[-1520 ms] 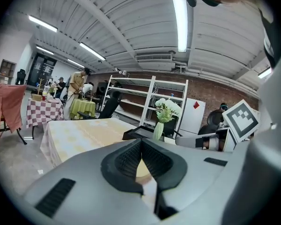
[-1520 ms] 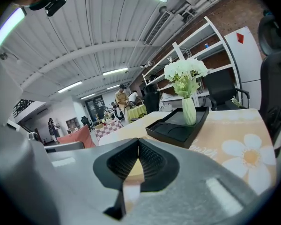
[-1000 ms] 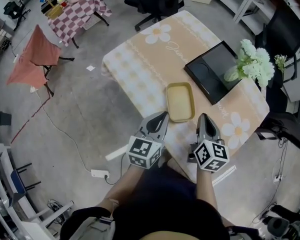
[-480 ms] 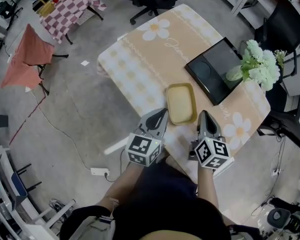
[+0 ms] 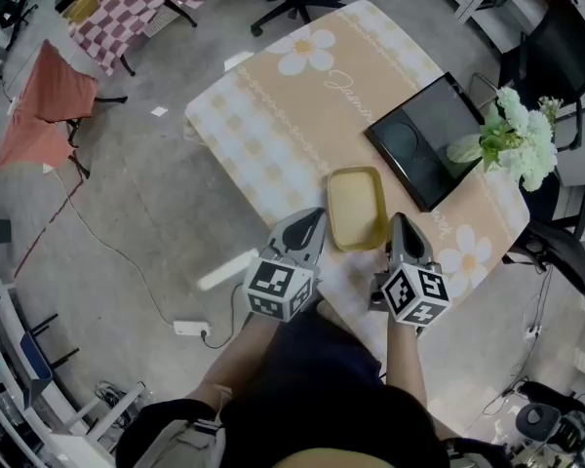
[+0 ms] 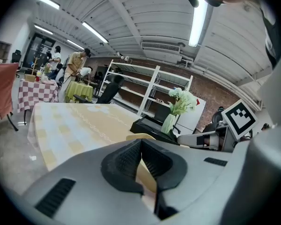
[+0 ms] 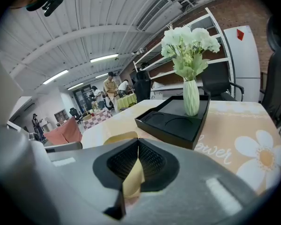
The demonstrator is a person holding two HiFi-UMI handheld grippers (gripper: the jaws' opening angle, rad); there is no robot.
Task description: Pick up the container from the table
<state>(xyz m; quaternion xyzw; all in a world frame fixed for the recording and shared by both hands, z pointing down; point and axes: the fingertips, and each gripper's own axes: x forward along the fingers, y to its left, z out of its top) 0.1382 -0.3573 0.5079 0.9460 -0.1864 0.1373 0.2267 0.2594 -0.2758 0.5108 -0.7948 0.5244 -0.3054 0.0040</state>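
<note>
Head view first: since a second ago both grippers have pushed forward, and their tips now flank the near end of the yellow container (image 5: 357,208) instead of sitting short of it; left gripper (image 5: 317,217) by its left near corner, right gripper (image 5: 400,220) by its right near corner, neither clearly touching; the container lies flat close to the near edge of the table (image 5: 273,115), with the black tray (image 5: 424,139) just beyond on the right and broad bare cloth to the left.

Left gripper view: the left gripper (image 6: 140,142) is clenched, pads meeting at the tips, nothing pinched; the container (image 6: 136,136) peeks just past them; long open table (image 6: 70,125) ahead.

Right gripper view: the right gripper (image 7: 137,142) is clenched too and empty; the container (image 7: 117,137) is just ahead to the left; the tray (image 7: 173,125) with a vase (image 7: 191,97) stands beyond.
</note>
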